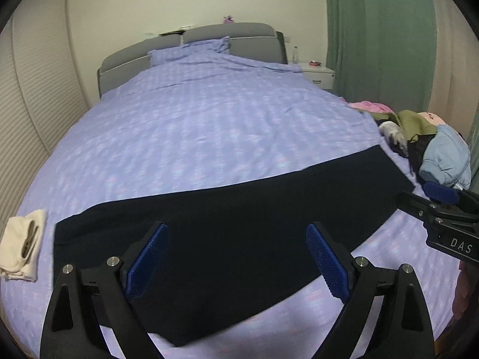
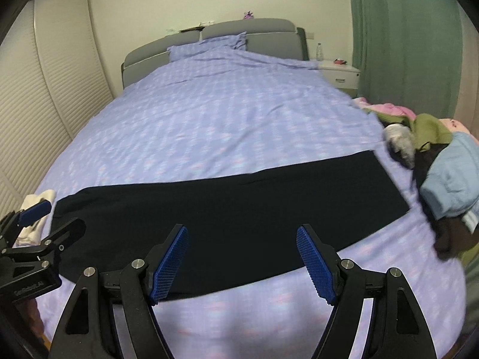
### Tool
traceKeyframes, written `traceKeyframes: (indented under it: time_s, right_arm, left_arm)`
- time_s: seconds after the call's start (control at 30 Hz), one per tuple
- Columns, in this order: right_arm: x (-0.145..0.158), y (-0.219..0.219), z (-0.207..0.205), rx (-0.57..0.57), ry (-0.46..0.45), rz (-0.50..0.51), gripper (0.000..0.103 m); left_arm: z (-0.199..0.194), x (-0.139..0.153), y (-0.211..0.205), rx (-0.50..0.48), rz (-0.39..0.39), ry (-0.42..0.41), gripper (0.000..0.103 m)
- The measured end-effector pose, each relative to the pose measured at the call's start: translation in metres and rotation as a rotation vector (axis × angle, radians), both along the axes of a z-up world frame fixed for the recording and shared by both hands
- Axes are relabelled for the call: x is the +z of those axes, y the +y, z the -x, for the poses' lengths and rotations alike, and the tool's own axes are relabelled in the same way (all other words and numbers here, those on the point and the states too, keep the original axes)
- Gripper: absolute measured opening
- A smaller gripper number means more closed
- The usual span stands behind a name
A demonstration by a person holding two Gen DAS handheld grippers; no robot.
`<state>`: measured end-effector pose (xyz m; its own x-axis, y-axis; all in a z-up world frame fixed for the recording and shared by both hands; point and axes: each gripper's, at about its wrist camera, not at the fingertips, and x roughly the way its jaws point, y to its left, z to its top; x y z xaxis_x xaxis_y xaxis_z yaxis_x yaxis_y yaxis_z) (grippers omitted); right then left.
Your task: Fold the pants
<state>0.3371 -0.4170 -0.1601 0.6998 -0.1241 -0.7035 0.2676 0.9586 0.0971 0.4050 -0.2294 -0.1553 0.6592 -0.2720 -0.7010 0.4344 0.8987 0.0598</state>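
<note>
Left gripper (image 1: 236,257): jaws spread wide, blue ribbed pads (image 1: 326,264) bare, nothing between them, raised above the cloth. Right gripper (image 2: 242,261): jaws likewise parted and empty, gripping nothing. Beneath both, the dark pants (image 2: 227,209) lie flat as a long band across the near part of the bed's lilac checked cover (image 2: 209,119). Left of the band, a folded cream garment (image 1: 22,245); at its right end, a heap of mixed clothes (image 2: 443,176). Beyond, a grey headboard (image 2: 248,31).
</note>
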Motion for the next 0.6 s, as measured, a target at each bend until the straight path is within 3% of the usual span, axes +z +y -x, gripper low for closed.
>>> traceKeyframes:
  time_s: [0.2,0.33,0.47,0.6]
  right_arm:
    - [-0.002,-0.094,-0.005,0.045,0.005,0.021,0.076]
    - [-0.018,-0.158,-0.028,0.075,0.067,0.058,0.076]
    - [-0.032,-0.206,-0.048,0.085,0.124,0.090,0.076]
    - [-0.058,-0.258,-0.076,0.084,0.191,0.023,0.076]
  left_arm:
    - [-0.006,-0.011,-0.090,-0.011,0.042,0.049,0.096]
    - [-0.030,-0.022,-0.151,-0.008,0.064,0.079,0.096]
    - [-0.049,-0.032,-0.204,-0.017,0.008,0.082,0.096]
    - [-0.067,-0.045,-0.255,-0.065,-0.019,0.111,0.096]
